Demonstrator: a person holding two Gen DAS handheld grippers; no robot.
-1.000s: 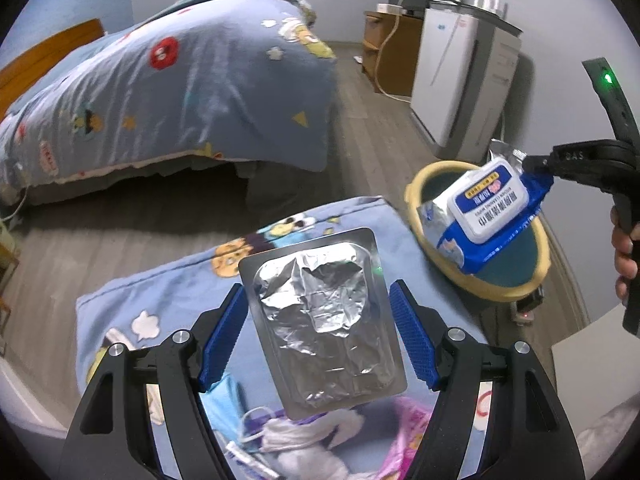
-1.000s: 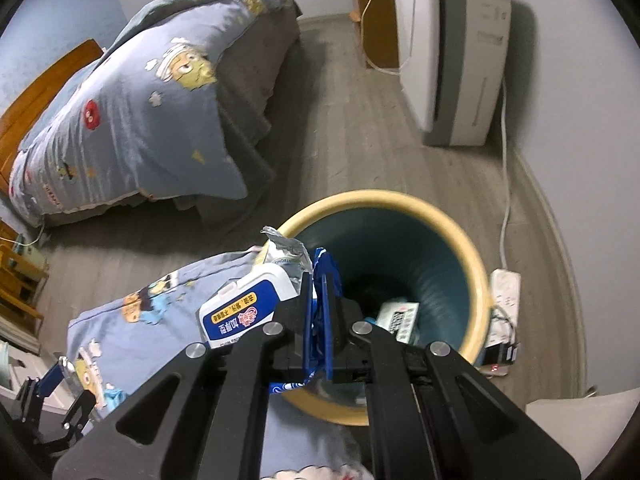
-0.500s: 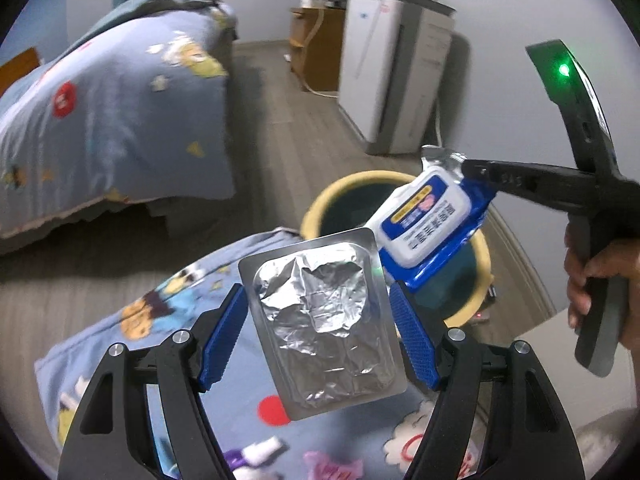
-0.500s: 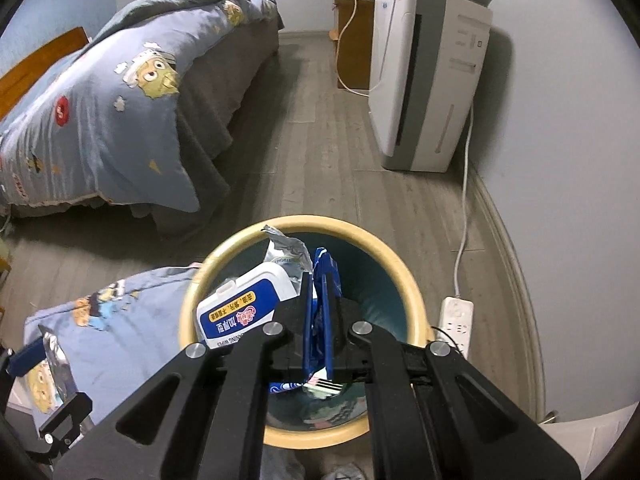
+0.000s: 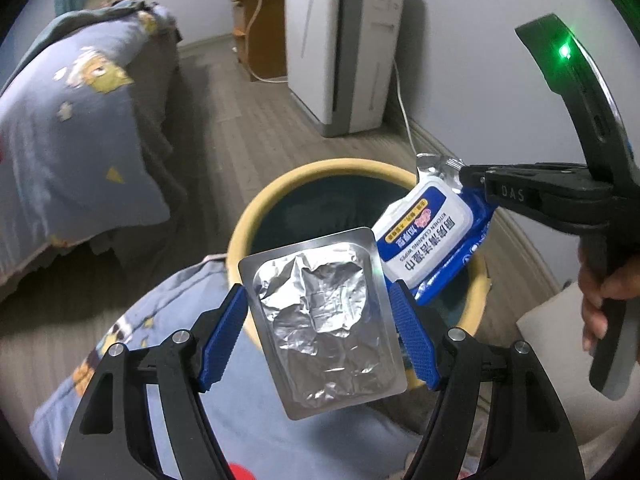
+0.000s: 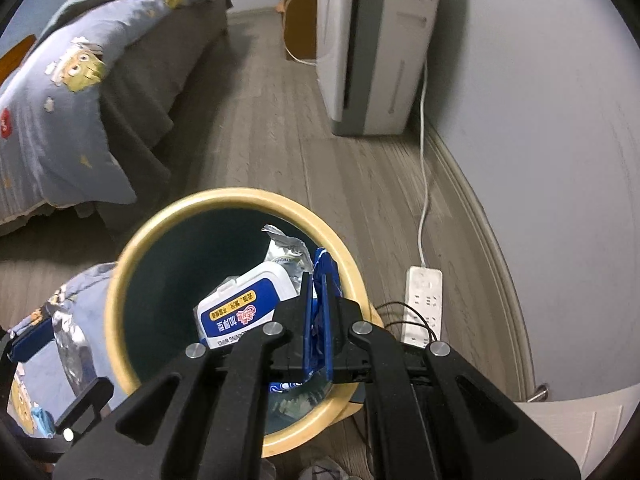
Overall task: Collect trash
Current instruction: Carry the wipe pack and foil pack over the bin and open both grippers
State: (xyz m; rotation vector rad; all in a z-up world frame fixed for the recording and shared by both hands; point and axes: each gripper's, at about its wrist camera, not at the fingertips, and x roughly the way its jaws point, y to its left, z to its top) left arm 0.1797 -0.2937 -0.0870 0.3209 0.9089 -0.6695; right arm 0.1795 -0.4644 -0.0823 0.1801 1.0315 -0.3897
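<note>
Above the round bin with the pale yellow rim and dark teal inside [image 6: 240, 200], the right gripper [image 6: 316, 320] holds a blue-and-white pack of kitchen wipes with a white flip lid [image 6: 240, 312], its blue-padded jaws pressed together on the pack's crinkled blue edge. The pack hangs over the bin's mouth, toward the right side of the rim. The left gripper [image 5: 320, 320] comes in from the near side with a flat silver foil blister sheet, rectangular and crumpled in the middle [image 5: 324, 320]; its blue pads touch the sheet's two long edges, pinching it. The sheet stands in front of the bin's near rim and hides part of the wipes pack.

Beside the bin lies a blue cartoon-print cloth [image 5: 160, 340]. A white power strip [image 6: 424, 300] lies on the grey wood-plank floor [image 6: 300, 152] just beyond the bin, its cord running along the grey wall to a tall white appliance [image 6: 372, 40]. A bed with a blue cartoon quilt [image 6: 68, 92] stands to the left, well apart.
</note>
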